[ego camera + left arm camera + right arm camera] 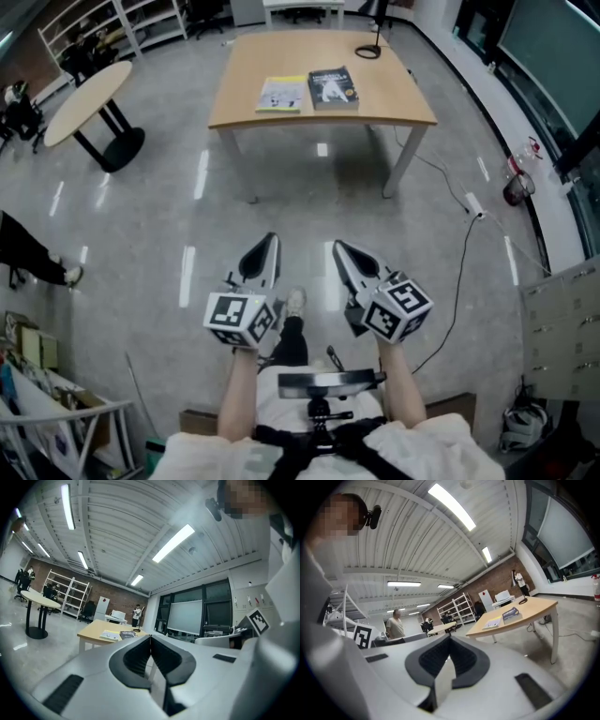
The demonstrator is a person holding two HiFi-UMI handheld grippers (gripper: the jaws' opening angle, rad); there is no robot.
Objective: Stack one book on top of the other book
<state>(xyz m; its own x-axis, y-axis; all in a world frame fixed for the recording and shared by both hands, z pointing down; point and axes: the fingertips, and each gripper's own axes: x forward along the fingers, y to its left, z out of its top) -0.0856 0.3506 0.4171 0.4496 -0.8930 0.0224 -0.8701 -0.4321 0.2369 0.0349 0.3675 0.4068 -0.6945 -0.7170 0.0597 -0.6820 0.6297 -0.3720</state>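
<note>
From the head view, I hold my left gripper point(272, 242) and my right gripper point(339, 247) side by side low over the glossy grey floor point(169, 197), both pointing toward the rectangular light wooden table point(281, 120) ahead. They are well apart from it. On that table lie the two books, flat and just beside each other: the thin pale yellow-and-white book point(281, 94) on the left and the thicker dark-covered book point(333, 87) on the right. Neither one lies on the other. A black looped cable point(368, 49) sits at the table's far edge, and a round pale-topped table on a black pedestal point(89, 98) stands off to the left.

In the left gripper view, my fingers are pressed together with nothing between them. Beyond their tips the wooden table stands far off, with both books on it, and white open shelving point(70, 595) lines the brick wall behind.

In the right gripper view, my fingers are likewise closed and empty. The table appears to the right with both books lying side by side, and a person in a light shirt point(396, 625) stands in the background to the left.
</note>
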